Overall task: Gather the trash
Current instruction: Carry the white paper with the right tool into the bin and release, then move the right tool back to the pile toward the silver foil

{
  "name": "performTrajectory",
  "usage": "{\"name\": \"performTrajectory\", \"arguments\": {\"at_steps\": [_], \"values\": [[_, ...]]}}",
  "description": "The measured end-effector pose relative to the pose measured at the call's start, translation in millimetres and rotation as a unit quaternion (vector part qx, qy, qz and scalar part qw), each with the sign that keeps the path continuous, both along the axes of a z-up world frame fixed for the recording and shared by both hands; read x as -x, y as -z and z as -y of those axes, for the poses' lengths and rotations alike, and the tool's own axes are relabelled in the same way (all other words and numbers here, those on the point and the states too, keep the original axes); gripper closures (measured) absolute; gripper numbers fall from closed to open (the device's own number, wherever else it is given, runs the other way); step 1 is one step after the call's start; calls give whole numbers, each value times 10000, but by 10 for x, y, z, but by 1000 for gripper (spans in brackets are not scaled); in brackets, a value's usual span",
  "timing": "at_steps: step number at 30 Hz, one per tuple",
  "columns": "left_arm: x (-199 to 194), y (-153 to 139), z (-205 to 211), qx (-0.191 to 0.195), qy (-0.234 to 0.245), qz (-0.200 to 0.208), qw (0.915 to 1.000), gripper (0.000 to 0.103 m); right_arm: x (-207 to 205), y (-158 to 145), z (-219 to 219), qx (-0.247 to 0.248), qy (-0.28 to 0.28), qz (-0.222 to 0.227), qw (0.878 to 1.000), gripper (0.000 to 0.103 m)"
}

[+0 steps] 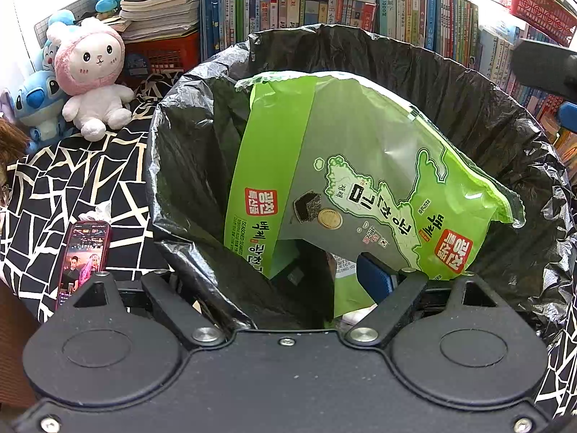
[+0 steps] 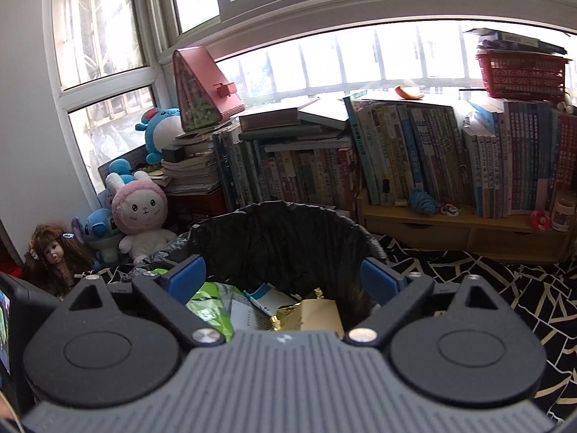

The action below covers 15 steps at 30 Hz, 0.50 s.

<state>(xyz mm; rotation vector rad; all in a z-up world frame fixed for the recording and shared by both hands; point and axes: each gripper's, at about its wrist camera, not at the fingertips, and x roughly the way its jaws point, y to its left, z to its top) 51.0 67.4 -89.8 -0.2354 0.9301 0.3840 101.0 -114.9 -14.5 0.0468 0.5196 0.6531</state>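
The green bag (image 1: 360, 166) is a big, glossy seaweed snack wrapper, lime at the edges and grey-green in the middle, printed with Korean lettering, red square logos, a gold seal and a small picture of dark seaweed sheets; its top edge is torn and ragged, and it is creased and puffed. It stands tilted inside the bin (image 1: 187, 166), just ahead of the left claw (image 1: 317, 274), leaning toward the liner wall to the right of that claw. One blue pad (image 1: 375, 278) of the left claw shows beneath the bag's lower edge; the other finger is hidden behind bag and liner, so I cannot tell whether this claw grips the bag or how far it is parted. The bin is lined with crinkled black plastic folded over its rim. The right claw (image 2: 283, 279) hangs above the bin (image 2: 288, 231) with its blue pads (image 2: 185, 276) spread wide and nothing between them; below it lie a scrap of the green bag (image 2: 209, 306), white paper (image 2: 267, 297) and a gold wrapper (image 2: 306, 314). To the left of the left claw a phone (image 1: 84, 256) with a lit screen rests on a black-and-white cloth (image 1: 72, 180), with a pink bunny (image 1: 93, 75) and books (image 1: 324, 11) farther ahead.
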Motion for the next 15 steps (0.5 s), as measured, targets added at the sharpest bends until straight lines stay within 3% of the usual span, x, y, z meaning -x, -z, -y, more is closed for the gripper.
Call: {"name": "performTrajectory", "arguments": {"at_steps": [7, 15], "values": [[0, 0, 0, -1, -1, -1, 10000, 17, -53, 17, 406, -65, 748, 125, 9971, 6], [3, 0, -3, -14, 2, -10, 10000, 17, -169, 204, 942, 159, 1720, 198, 9848, 1]]}}
